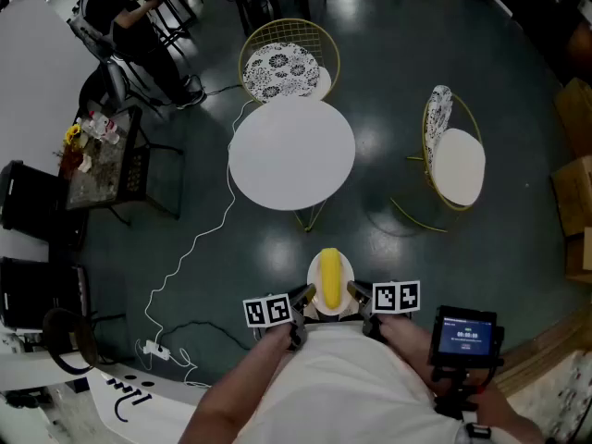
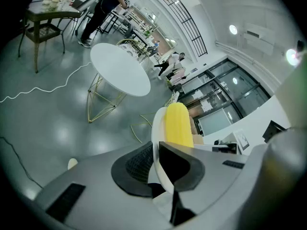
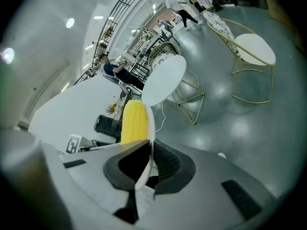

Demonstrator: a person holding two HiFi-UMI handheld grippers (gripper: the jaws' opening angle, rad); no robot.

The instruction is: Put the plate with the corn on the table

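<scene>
A white plate (image 1: 314, 271) carrying a yellow corn cob (image 1: 330, 280) hangs in the air close to my body, over the floor. My left gripper (image 1: 302, 300) is shut on the plate's left rim and my right gripper (image 1: 356, 294) is shut on its right rim. In the left gripper view the plate's edge (image 2: 156, 128) runs between the jaws with the corn (image 2: 177, 125) to its right. The right gripper view has the plate rim (image 3: 150, 123) clamped, with the corn (image 3: 134, 121) on its left. The round white table (image 1: 291, 153) stands ahead, bare.
Two gold wire chairs flank the table: a patterned-cushion one (image 1: 282, 65) behind it and a white-cushioned one (image 1: 455, 163) at right. A white cable (image 1: 199, 239) snakes over the dark floor at left. A small side table (image 1: 102, 160) and a seated person (image 1: 120, 21) are far left.
</scene>
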